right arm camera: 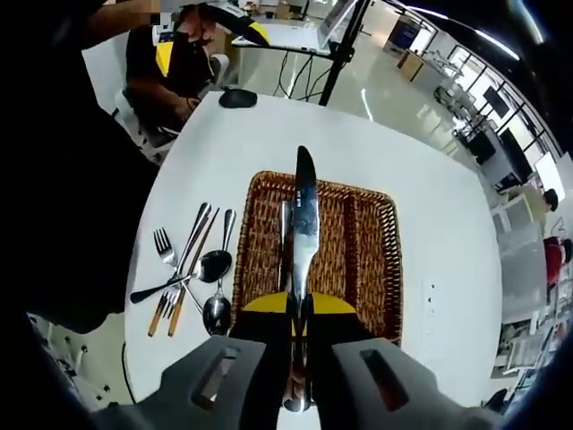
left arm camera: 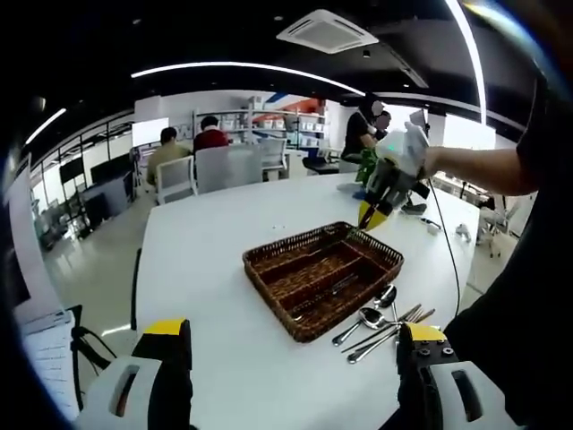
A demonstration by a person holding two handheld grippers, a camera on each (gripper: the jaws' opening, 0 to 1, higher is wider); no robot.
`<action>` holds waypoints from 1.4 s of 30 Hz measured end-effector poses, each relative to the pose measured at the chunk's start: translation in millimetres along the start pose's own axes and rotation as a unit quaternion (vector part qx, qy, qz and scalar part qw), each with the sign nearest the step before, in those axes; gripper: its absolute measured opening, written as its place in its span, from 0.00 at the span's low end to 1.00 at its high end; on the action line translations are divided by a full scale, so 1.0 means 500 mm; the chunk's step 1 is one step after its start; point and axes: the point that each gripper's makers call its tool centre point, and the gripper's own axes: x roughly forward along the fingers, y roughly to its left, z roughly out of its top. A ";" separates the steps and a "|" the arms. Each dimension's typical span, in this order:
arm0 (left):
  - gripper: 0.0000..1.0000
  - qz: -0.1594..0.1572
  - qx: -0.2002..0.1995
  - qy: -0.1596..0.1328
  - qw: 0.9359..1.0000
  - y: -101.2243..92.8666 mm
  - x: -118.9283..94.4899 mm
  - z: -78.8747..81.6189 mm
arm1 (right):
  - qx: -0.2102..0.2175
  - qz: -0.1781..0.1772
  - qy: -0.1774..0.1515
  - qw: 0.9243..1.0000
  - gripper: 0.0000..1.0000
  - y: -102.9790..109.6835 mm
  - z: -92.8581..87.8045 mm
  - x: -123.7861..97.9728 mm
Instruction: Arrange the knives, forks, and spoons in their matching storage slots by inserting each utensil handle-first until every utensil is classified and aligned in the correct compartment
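a: what is the right gripper (right arm camera: 300, 336) doing?

b: its two yellow-tipped jaws are squeezed tight on a shiny silver table knife (right arm camera: 303, 235). the blade sticks out away from the camera, over the brown woven wicker basket (right arm camera: 386, 255) with long slots in it. another knife already lies in a slot on the left side of the basket, just beside the held one.

a: can you see that gripper from the other side too?

b: yes. in the left gripper view the right gripper (left arm camera: 378, 213) hangs above the far corner of the basket (left arm camera: 269, 262), held by a hand in a white glove (left arm camera: 410, 150).

a: and the left gripper (left arm camera: 295, 333)?

b: its jaws are wide apart with nothing between them. it sits low, near the front of the basket.

a: where are the other things to sort?

b: a small pile of silver spoons and forks (right arm camera: 190, 269) lies on the round white table (right arm camera: 448, 206), just beside the basket on its left in the right gripper view. some of them cross over each other. in the left gripper view the pile (left arm camera: 380, 321) is to the right of the basket.

a: anything else?

b: people sit on chairs at the far end of the room.
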 end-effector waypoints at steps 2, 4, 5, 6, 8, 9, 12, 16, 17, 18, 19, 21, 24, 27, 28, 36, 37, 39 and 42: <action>1.00 0.001 0.001 0.001 1.000 0.003 0.001 -0.003 | 0.006 0.003 0.001 1.000 0.02 -0.002 -0.001 0.004; 1.00 0.001 0.000 -0.001 1.000 0.002 0.002 -0.001 | 0.009 0.003 0.004 1.000 0.02 -0.006 -0.003 0.006; 1.00 0.000 0.000 -0.001 1.000 0.002 0.002 -0.001 | 0.011 0.003 0.005 1.000 0.02 -0.008 -0.003 0.006; 1.00 0.000 0.000 -0.002 1.000 0.004 0.003 -0.001 | 0.013 0.002 0.005 1.000 0.02 -0.010 -0.002 0.006; 1.00 0.000 0.000 -0.002 1.000 0.004 0.003 -0.002 | 0.014 0.001 0.005 1.000 0.02 -0.013 0.001 0.005; 1.00 0.000 0.000 -0.002 1.000 0.004 0.002 -0.002 | 0.015 -0.001 0.005 1.000 0.02 -0.016 0.002 0.005; 1.00 0.001 -0.002 -0.002 1.000 0.007 0.001 -0.005 | 0.018 -0.002 0.005 1.000 0.02 -0.019 0.005 0.005; 1.00 0.004 -0.003 -0.002 1.000 0.010 -0.002 -0.006 | 0.017 -0.004 0.007 1.000 0.02 -0.022 0.007 0.007; 1.00 0.004 -0.004 -0.002 1.000 0.011 -0.003 -0.007 | 0.017 -0.003 0.007 1.000 0.02 -0.023 0.008 0.007; 1.00 0.005 -0.004 -0.001 1.000 0.011 -0.004 -0.008 | 0.017 -0.004 0.008 1.000 0.02 -0.023 0.008 0.007; 1.00 0.005 -0.004 -0.001 1.000 0.011 -0.004 -0.008 | 0.017 -0.003 0.009 1.000 0.02 -0.023 0.008 0.007; 1.00 0.006 -0.005 -0.002 1.000 0.011 -0.006 -0.007 | 0.017 -0.006 0.009 1.000 0.02 -0.025 0.009 0.007; 1.00 0.008 -0.006 -0.002 1.000 0.011 -0.007 -0.007 | 0.022 -0.005 0.008 1.000 0.02 -0.025 0.010 0.007; 1.00 0.009 -0.006 -0.002 1.000 0.013 -0.007 -0.008 | 0.021 -0.004 0.010 1.000 0.02 -0.023 0.009 0.009; 1.00 0.009 -0.007 -0.002 1.000 0.013 -0.007 -0.008 | 0.021 -0.003 0.009 1.000 0.02 -0.023 0.009 0.009; 1.00 0.010 -0.008 0.001 1.000 0.011 -0.008 -0.009 | 0.019 0.001 0.012 1.000 0.02 -0.015 0.005 0.017; 1.00 0.009 -0.007 0.001 1.000 0.010 -0.008 -0.010 | 0.020 0.002 0.012 1.000 0.02 -0.014 0.004 0.018; 1.00 0.009 -0.007 0.002 1.000 0.009 -0.008 -0.009 | 0.020 0.003 0.013 1.000 0.02 -0.011 0.004 0.022; 1.00 0.010 -0.007 0.002 1.000 0.010 -0.008 -0.009 | 0.019 0.004 0.013 1.000 0.02 -0.007 0.003 0.025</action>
